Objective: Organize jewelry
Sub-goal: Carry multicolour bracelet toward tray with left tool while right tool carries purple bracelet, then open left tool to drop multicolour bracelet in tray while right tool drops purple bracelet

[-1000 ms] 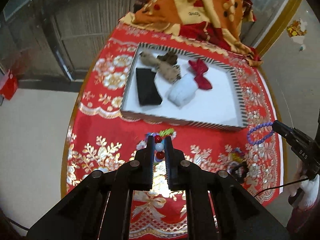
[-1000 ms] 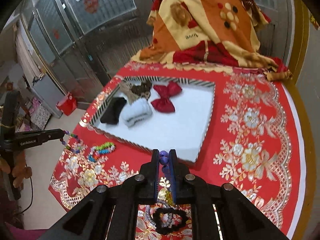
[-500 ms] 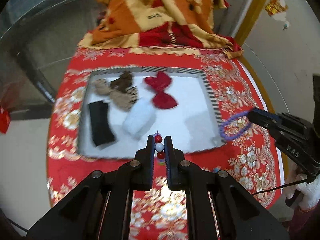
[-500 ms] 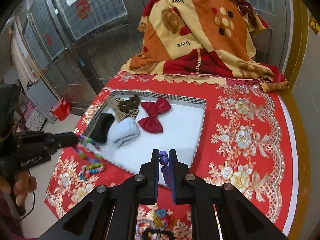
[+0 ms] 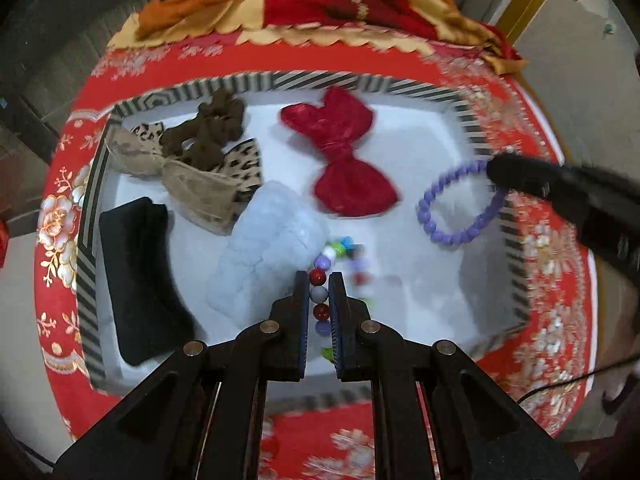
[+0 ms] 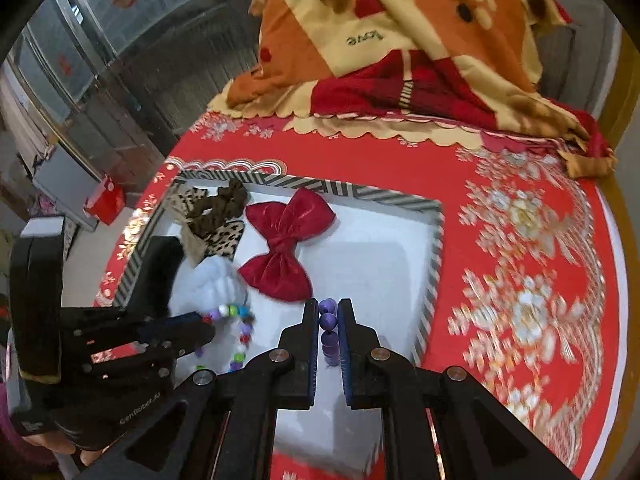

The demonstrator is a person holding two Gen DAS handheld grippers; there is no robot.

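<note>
My left gripper point(image 5: 319, 280) is shut on a multicoloured bead bracelet point(image 5: 338, 250) and holds it over the white striped-rim tray point(image 5: 484, 136), beside the pale fluffy item point(image 5: 268, 248). My right gripper point(image 6: 328, 312) is shut on a purple bead bracelet point(image 6: 329, 320), also over the tray point(image 6: 434, 256). In the left wrist view the purple bracelet point(image 5: 452, 208) hangs from the right gripper point(image 5: 496, 170) near the tray's right rim. In the right wrist view the multicoloured bracelet point(image 6: 240, 328) hangs from the left gripper point(image 6: 208, 326).
The tray holds a red bow point(image 5: 340, 160), a brown bow point(image 5: 208, 136), a leopard-print bow point(image 5: 200, 184) and a black pad point(image 5: 140, 276). It sits on a red floral tablecloth point(image 6: 520, 264). An orange blanket point(image 6: 400, 40) lies at the table's far end.
Both grippers have moved forward from the table's near edge to over the tray, each still carrying its bracelet.
</note>
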